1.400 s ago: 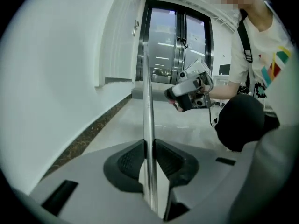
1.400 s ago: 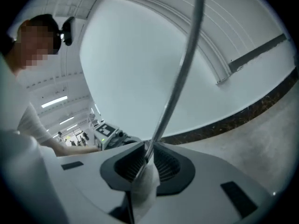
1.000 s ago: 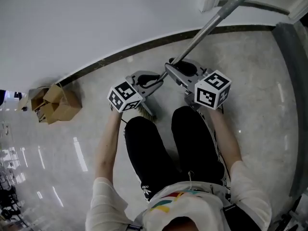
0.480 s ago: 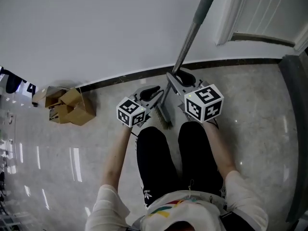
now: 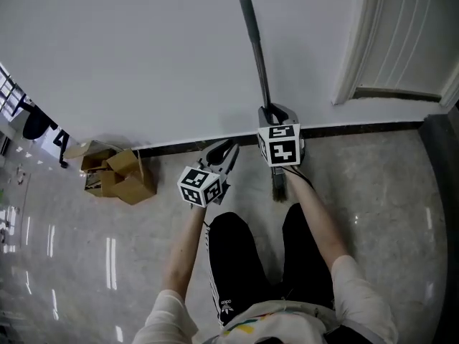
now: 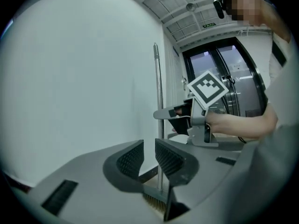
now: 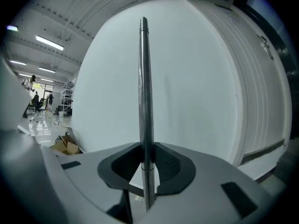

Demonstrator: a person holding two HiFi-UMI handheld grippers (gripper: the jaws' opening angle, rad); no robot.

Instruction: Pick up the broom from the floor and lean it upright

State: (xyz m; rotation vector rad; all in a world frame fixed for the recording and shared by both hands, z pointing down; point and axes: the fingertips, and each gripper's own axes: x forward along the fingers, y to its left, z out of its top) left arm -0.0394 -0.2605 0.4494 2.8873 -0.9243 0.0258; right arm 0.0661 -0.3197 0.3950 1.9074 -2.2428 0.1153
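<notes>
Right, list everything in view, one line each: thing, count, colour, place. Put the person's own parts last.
broom: one, grey handle, upright in front of the wall, bristles at the bottom
cardboard boxes: small pile, brown, on the floor against the wall, left
wall: one, white, ahead
baseboard: one, dark, along the foot of the wall
door frame: one, white, right of the broom
floor: one, pale and glossy, underfoot
legs: two, black trousers, bottom centre
left gripper: one, grey, jaws apart and empty, left of the broom
right gripper: one, grey, shut on the broom's handle
</notes>
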